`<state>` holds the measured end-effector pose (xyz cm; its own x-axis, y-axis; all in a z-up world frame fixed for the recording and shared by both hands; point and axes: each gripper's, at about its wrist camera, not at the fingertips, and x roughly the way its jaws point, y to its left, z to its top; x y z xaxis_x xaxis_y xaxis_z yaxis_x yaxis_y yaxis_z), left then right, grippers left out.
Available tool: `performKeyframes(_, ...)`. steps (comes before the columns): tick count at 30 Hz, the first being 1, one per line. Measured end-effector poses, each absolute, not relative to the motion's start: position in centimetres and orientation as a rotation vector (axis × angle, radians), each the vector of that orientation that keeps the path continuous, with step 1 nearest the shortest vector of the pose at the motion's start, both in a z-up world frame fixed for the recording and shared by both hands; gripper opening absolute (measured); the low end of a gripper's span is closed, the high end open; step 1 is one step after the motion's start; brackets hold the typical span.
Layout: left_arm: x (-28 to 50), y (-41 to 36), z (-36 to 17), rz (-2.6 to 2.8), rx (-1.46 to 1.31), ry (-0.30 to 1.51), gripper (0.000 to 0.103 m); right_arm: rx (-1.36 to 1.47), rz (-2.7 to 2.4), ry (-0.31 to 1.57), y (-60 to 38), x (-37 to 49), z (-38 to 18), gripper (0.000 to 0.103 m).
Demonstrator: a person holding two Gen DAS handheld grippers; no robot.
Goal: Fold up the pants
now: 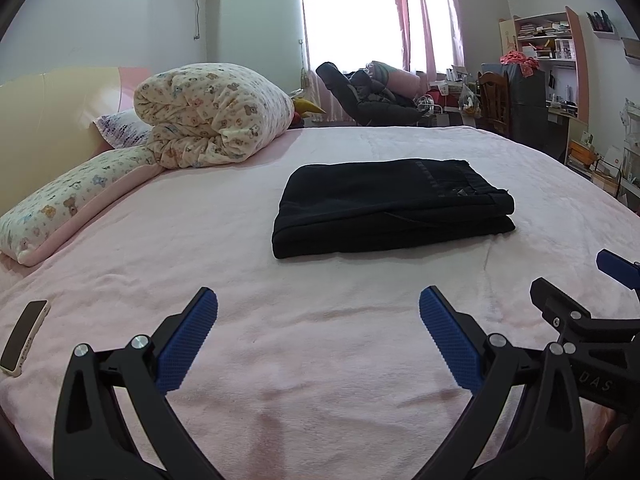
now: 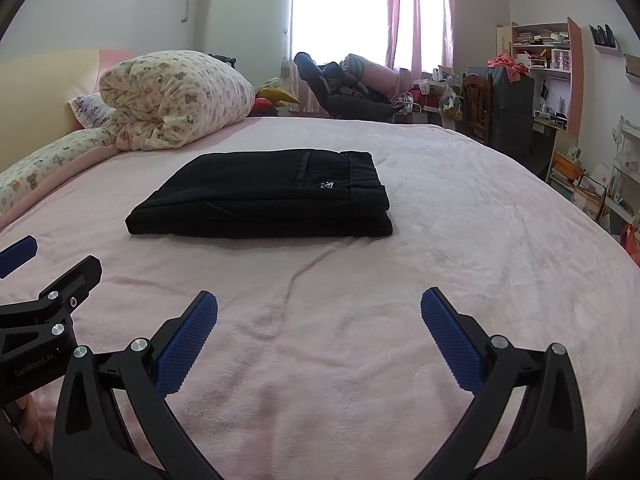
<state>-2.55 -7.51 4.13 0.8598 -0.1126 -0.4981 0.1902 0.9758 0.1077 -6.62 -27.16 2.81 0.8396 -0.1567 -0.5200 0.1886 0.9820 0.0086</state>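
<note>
- The black pants (image 1: pixel 390 206) lie folded into a compact, layered rectangle on the pink blanket (image 1: pixel 320 360) that covers the bed, about midway across it and well beyond both grippers.
- In the right wrist view the pants (image 2: pixel 264 196) show a waistband on the right end and a small pale logo near it; the stacked fold edges face the near side.
- The left gripper (image 1: pixel 318 300) hovers over the near part of the blanket with its blue-padded fingers (image 1: pixel 188 344) spread wide and nothing between them.
- The right gripper (image 2: pixel 319 302) sits just beside it, fingers likewise spread apart and holding nothing; its blue pads (image 2: pixel 452 344) are clear of the fabric.
- Each gripper shows at the edge of the other's view: the right one at the right edge of the left view, the left one at the left edge of the right view.
- A shallow crease (image 2: pixel 296 276) runs through the blanket from the pants' near edge toward the grippers.
- At the far left, a rolled bear-print quilt (image 1: pixel 212 114) rests on a matching pillow (image 1: pixel 68 204) by the headboard.
- A phone in a pale case (image 1: pixel 24 336), as far as the warped edge lets one judge, lies on the blanket at the near left.
- Beyond the bed stand a bright window with pink curtains (image 1: pixel 424 16), a dark recliner (image 1: pixel 360 96) and cluttered shelves (image 1: pixel 548 40) at the far right.
</note>
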Motion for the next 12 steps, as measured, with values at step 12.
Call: performKeyframes(12,-2.32,-7.53,4.14,-0.158,0.152,0.525,0.101,0.060,-0.183,0.545,-27.22,-6.61,2.83,0.102)
